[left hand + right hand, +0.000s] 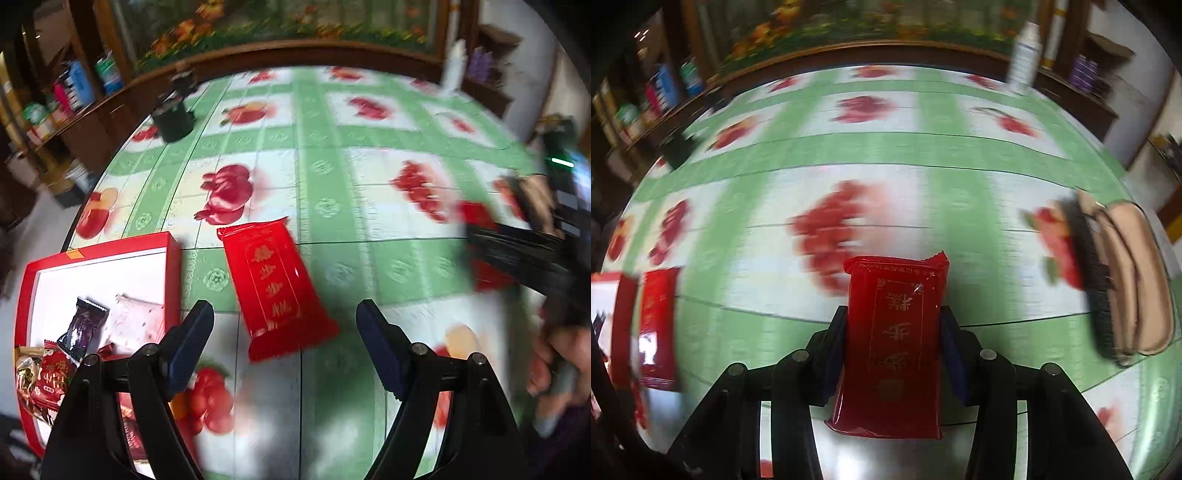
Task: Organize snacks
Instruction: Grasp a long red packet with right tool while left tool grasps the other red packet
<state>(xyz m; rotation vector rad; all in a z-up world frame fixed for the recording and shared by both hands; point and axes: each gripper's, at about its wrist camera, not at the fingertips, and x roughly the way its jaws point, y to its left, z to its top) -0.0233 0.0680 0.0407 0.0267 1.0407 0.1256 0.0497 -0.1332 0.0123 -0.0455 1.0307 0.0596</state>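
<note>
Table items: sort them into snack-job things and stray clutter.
Job:
- red snack packet gripped in the right gripper
- second red packet lying ahead of the left gripper
- red box holding wrapped snacks

Clutter:
- brush
- dark jar
- white bottle

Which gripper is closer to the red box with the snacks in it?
Left. The left gripper hangs open right beside the red box; the right gripper, shut on a red packet, sits farther off across the table.

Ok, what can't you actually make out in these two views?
- Left wrist view: the right tool is smeared by motion blur, so its grip is unreadable there.
- Left wrist view: the red box is cut off by the frame edge and the left tool.
- Right wrist view: the brush is blurred.
</note>
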